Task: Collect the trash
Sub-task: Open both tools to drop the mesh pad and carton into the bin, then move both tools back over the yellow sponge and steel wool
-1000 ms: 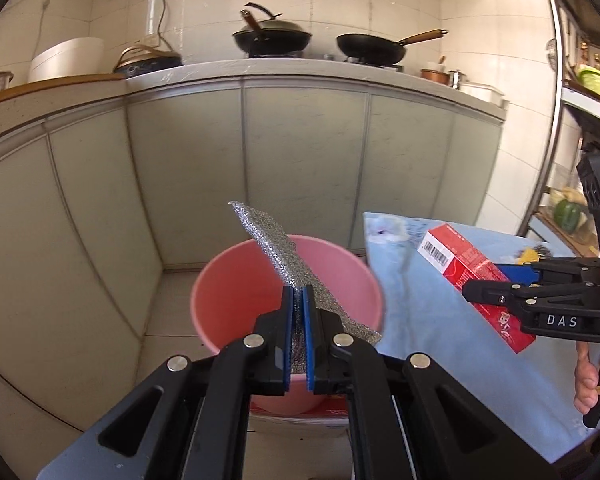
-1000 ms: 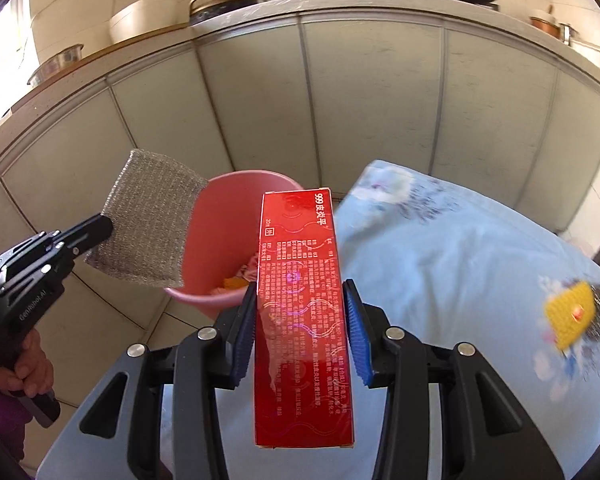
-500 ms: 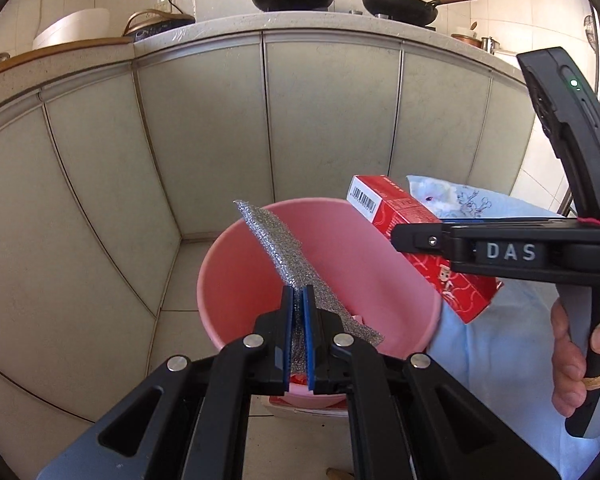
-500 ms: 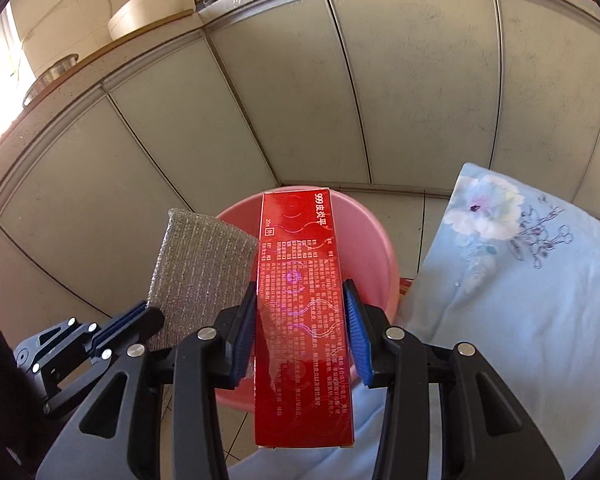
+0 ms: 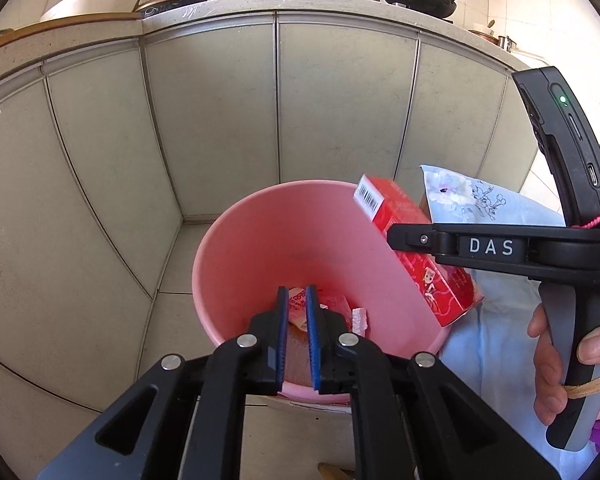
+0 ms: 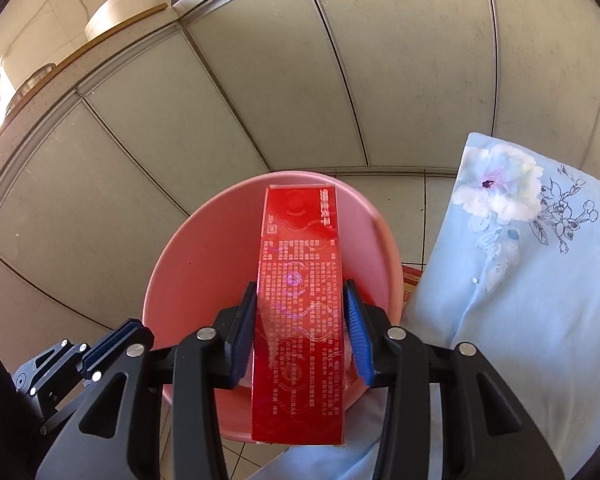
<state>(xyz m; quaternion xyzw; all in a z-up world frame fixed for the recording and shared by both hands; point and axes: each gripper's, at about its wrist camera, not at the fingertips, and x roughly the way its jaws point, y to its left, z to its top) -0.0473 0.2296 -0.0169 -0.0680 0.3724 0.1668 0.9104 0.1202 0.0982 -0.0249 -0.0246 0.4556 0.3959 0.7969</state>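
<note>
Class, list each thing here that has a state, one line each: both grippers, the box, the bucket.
Left gripper: jaws just opened, nothing between them.
Right gripper: clamped on the box.
Red cardboard box: held, tilted above the bucket.
Pink plastic bucket: upright, some trash at the bottom.

Bucket (image 5: 260, 248): plain pink. Box (image 6: 300, 300): glossy red, fine pale print, barcode on white end. Cloth (image 6: 520, 300), at 3 o'clock of the bucket: light blue, white-and-lilac flower print. Gripper pads (image 5: 311, 332): blue. Cabinet panels (image 5: 212, 120): grey-green.
</note>
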